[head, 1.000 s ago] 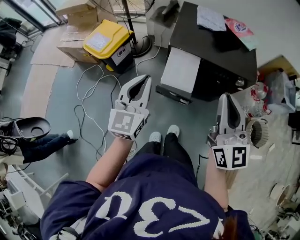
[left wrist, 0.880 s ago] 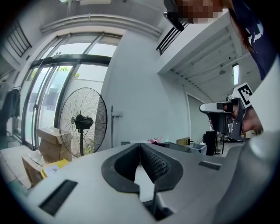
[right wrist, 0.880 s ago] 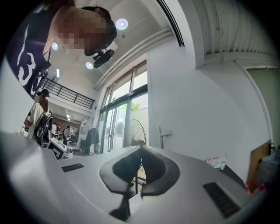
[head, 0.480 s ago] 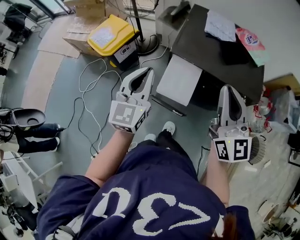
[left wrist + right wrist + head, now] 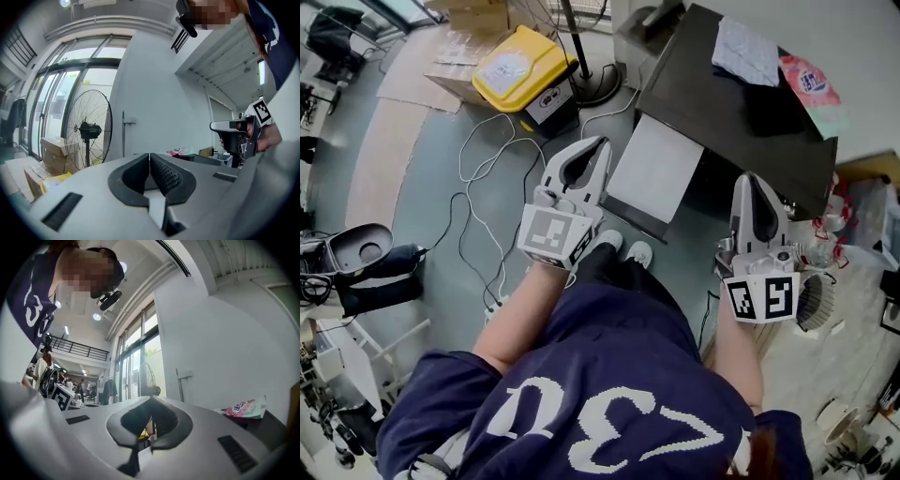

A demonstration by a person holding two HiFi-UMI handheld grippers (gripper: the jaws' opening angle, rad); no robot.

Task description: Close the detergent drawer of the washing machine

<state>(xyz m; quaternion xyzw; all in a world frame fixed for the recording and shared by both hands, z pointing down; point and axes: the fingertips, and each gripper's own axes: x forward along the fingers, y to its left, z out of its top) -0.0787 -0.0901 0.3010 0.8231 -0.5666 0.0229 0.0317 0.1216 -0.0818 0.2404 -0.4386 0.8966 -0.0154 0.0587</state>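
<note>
the left gripper [image 5: 598, 145] and right gripper [image 5: 751, 180] both have jaws pressed together, empty, near the dark washing machine [image 5: 712, 103].

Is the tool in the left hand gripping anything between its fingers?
No, in the left gripper view the grey left gripper has its black ribbed fingers pressed together, with nothing between them.
</note>
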